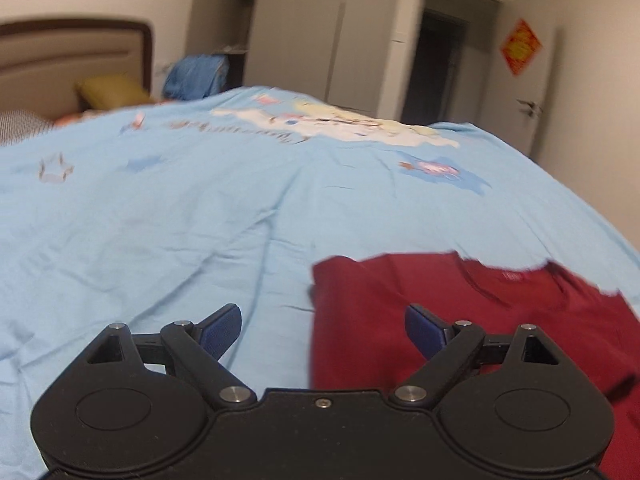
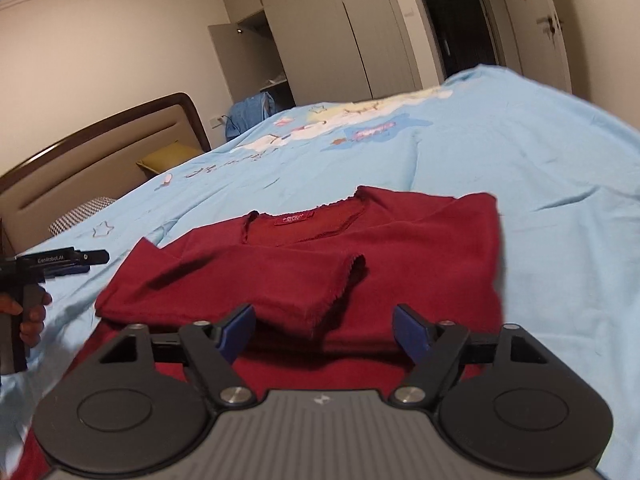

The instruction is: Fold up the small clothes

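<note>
My red shirt (image 2: 304, 268) lies flat on the blue bedsheet (image 2: 520, 160), one sleeve folded across its chest. My right gripper (image 2: 324, 334) hovers empty, jaws spread, above its hem; my left gripper (image 1: 322, 332), likewise spread, waits beside it.

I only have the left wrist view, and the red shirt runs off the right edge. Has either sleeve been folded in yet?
Observer: Yes. In the right wrist view, one sleeve lies folded across the front of the red shirt.
Operator: Is the right gripper holding the shirt?
Observer: No. The right gripper is open above the shirt's near part, with nothing between its fingers.
Operator: Which way does the neck face?
Observer: The collar label sits on the far side, away from the gripper.
</note>
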Demonstrator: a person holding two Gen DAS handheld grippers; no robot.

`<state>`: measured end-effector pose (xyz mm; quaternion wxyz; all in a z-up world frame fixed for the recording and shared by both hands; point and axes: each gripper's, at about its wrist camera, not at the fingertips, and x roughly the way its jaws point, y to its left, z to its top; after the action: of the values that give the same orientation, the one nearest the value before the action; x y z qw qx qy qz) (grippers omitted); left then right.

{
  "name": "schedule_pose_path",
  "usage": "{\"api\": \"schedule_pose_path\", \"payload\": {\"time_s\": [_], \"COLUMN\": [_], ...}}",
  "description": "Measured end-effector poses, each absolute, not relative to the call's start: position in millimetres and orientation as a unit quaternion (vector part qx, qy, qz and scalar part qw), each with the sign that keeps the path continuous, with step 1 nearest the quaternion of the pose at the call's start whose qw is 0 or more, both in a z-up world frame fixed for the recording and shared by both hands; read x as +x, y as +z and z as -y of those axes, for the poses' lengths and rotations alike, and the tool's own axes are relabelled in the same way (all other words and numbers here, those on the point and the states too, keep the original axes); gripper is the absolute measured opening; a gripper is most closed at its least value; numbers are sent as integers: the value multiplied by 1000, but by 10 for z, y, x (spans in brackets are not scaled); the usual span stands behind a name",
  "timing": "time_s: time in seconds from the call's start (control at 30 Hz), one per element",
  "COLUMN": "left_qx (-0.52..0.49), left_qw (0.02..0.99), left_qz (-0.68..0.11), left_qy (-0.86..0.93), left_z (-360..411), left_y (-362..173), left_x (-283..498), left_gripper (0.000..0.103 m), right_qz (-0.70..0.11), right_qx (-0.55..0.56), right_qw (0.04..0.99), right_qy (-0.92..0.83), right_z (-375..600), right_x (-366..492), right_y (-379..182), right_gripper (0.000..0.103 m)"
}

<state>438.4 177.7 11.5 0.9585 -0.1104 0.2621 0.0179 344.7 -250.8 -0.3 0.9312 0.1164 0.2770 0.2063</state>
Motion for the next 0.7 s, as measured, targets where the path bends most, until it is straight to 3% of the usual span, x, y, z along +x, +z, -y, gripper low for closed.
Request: {"api": "schedule_pose_path", "payload": {"time_s": [0.1,0.23,0.4,0.47,0.5,0.57,0.63,0.7], "left_qx": [-198,-259,-278,-275,-270,-249,-229,-215], "left_qw": [939,913,905,905,906,915,924,933], "left_qz": [-282,-313,-322,-322,-323,-316,-302,-286], "left_qy": [-2,-24,-22,-27,-32,-37,-42,-44], "left_z": [-2044,-2166,-2125,-2076,-2051,-1946,-1851,-1759], "left_y": [15,-156,-268,-260,-253,-192,-108,-18], "left_x": [4627,4908,5044,5058,5048,5031,4993,4942], "left_gripper": [79,60,53,37,34,23,13,12], "right_qz": [-303,-316,-323,-322,-319,-313,-296,-273], "right_qx": [162,181,177,165,158,145,126,115], "right_qw": [917,909,907,909,910,912,921,930], "right_qy": [204,202,205,208,211,221,220,217], "right_z": [2483,2442,2385,2354,2343,2317,2284,2288], "right_x": [3751,3999,4099,4091,4077,4040,3953,3843], "right_y": [-79,-133,-157,-152,-147,-126,-63,12], "right_gripper": [67,54,44,32,29,13,11,9]}}
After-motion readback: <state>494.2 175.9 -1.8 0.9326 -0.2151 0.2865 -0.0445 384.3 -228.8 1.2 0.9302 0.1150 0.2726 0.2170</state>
